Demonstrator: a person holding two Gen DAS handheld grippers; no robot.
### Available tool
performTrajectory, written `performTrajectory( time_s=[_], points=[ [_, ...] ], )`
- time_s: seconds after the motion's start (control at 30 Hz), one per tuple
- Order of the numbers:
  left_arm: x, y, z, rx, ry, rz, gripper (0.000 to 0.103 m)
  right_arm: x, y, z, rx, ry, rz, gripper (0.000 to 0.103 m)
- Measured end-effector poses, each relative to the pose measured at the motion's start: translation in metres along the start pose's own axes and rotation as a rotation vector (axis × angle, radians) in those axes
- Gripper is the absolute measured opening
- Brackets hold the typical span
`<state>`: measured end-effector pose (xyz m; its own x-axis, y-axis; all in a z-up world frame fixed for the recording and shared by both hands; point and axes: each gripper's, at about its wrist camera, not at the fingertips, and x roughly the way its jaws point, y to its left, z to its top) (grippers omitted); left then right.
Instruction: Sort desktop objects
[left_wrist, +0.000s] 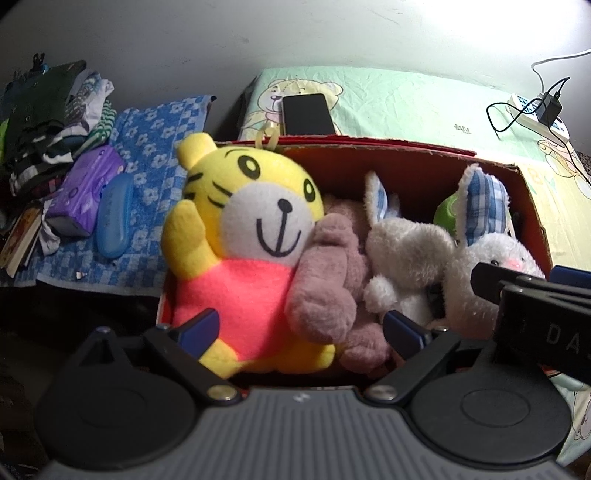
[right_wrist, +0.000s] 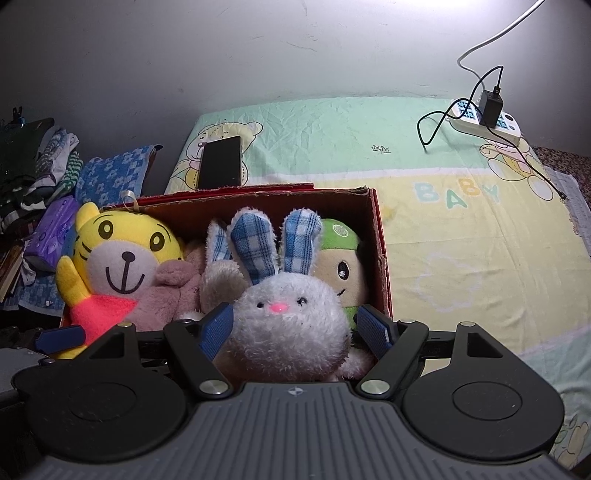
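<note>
A red cardboard box packed with soft toys sits on a pastel baby-print bedsheet. The left gripper stands spread wide, its blue pads flanking the lower body of a yellow tiger plush without pressing it, so the tool is released. The tiger leans at the box's 9 o'clock end, touching a dusty-pink plush beside it. The right gripper is likewise splayed, its pads either side of the head of a white rabbit with blue checked ears, gripping nothing. A green-capped doll is wedged at the rabbit's 2 o'clock, against the box wall. Beyond the box, at 11 o'clock, a dark phone lies flat on the sheet; a power strip with a charger sits at 1 o'clock.
</note>
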<state>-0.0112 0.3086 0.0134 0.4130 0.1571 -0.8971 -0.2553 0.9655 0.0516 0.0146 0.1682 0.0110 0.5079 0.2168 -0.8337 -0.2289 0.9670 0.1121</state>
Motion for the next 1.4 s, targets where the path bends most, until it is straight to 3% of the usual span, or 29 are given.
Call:
performTrajectory(
  time_s=[1.4],
  points=[
    [-0.005,-0.002,-0.007,0.000,-0.009,0.033,0.091,-0.005,-0.009,-0.007,-0.001,0.009,0.002,0.076]
  ],
)
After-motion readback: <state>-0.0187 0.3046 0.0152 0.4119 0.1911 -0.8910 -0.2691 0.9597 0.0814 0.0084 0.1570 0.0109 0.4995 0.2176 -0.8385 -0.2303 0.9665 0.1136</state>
